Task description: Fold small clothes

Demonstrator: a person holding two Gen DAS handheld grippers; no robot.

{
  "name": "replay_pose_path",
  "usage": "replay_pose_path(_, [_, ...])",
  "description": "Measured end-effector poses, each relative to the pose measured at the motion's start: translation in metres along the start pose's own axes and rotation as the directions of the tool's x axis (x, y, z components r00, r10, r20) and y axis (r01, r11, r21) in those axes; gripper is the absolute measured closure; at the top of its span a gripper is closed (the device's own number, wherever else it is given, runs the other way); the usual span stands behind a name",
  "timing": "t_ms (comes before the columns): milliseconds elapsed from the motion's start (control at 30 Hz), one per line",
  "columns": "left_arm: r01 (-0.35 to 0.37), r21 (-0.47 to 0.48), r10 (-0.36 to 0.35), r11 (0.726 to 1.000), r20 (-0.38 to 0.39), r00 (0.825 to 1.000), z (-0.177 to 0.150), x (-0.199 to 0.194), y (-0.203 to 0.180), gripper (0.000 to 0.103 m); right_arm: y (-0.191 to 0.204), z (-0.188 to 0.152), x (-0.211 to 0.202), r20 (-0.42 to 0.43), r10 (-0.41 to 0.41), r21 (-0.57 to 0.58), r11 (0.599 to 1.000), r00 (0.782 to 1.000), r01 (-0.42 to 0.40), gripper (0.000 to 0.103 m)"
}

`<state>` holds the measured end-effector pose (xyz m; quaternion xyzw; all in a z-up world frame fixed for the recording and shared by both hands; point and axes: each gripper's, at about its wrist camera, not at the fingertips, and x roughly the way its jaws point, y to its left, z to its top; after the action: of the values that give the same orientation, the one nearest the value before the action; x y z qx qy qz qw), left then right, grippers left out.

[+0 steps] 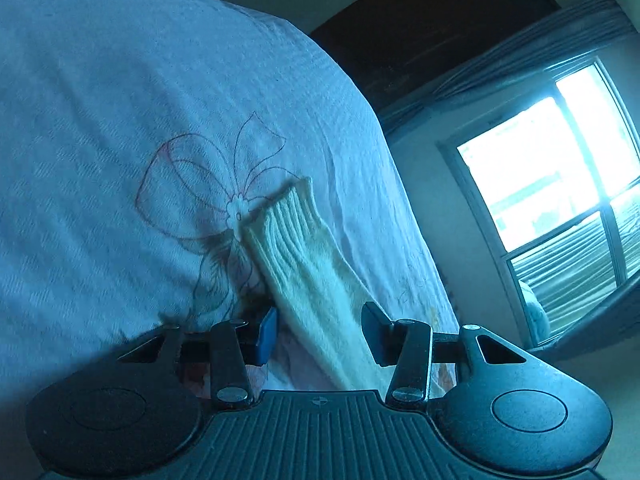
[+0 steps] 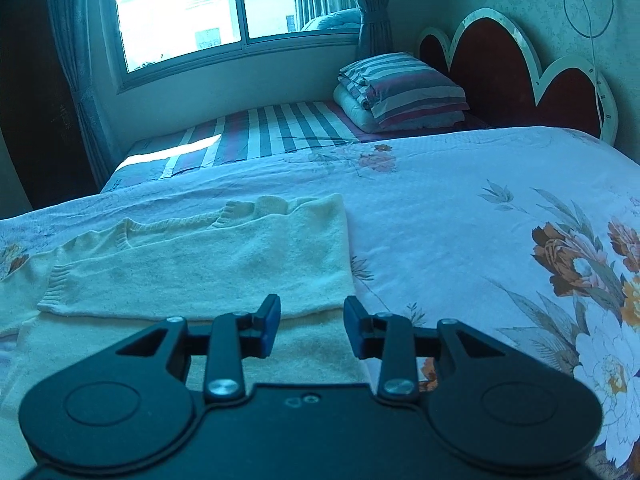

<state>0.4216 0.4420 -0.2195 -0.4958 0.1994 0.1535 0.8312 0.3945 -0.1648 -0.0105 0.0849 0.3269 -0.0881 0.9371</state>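
Observation:
A cream knitted sweater (image 2: 208,264) lies flat on the floral bedspread (image 2: 460,208), with one sleeve folded across its body. My right gripper (image 2: 310,326) is open and empty, just above the sweater's right side. In the left wrist view, the other sleeve (image 1: 308,276) with its ribbed cuff lies stretched out on the bedspread (image 1: 120,120). My left gripper (image 1: 320,332) is open, its fingers either side of the sleeve and not closed on it.
A folded striped quilt and pillow (image 2: 400,92) sit at the head of the bed by the scalloped headboard (image 2: 500,64). A window with curtains (image 2: 224,12) is behind the bed. A dark wardrobe (image 1: 420,32) stands by the wall.

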Motion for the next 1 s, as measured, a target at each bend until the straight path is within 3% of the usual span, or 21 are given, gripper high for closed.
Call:
replay_pose_path(100, [0.003,0.062,-0.003,0.998,-0.01,1.0,0.008,0.017,-0.004,0.058,0.0,0.003,-0.004,0.009,-0.033,0.029,0.999,0.999,0.032,0.068])
replay_pose_path(167, [-0.034,0.123,0.036,0.992,-0.019,0.999,0.012,0.028,-0.011,0.071,-0.004,0.005,-0.008,0.023,-0.053,0.058,0.997,0.998,0.051,0.068])
replay_pose_path(233, [-0.085,0.2,0.093,0.976,-0.03,0.995,0.02,0.034,-0.02,0.1,-0.006,0.006,-0.012,0.03,-0.062,0.077,0.995,0.998,0.06,0.068])
replay_pose_path(333, [-0.076,0.242,0.089,0.967,-0.046,0.995,0.029,0.041,-0.028,0.1,-0.011,0.004,-0.018,0.038,-0.077,0.083,0.994,0.996,0.074,0.067])
replay_pose_path(533, [0.008,0.29,-0.004,0.957,-0.016,1.0,0.024,0.035,-0.069,0.1,-0.031,-0.002,-0.02,0.031,-0.106,0.097,0.99,0.994,0.102,0.067])
replay_pose_path(733, [0.138,0.398,-0.116,0.907,-0.078,0.99,-0.033,0.021,-0.16,0.1,-0.059,-0.003,-0.006,0.021,-0.096,0.107,0.99,0.995,0.093,0.067])
replay_pose_path(1000, [0.241,0.57,-0.142,0.786,-0.212,0.967,-0.172,0.024,-0.28,0.1,-0.104,0.007,0.023,0.012,-0.024,0.115,0.993,1.0,0.022,0.067])
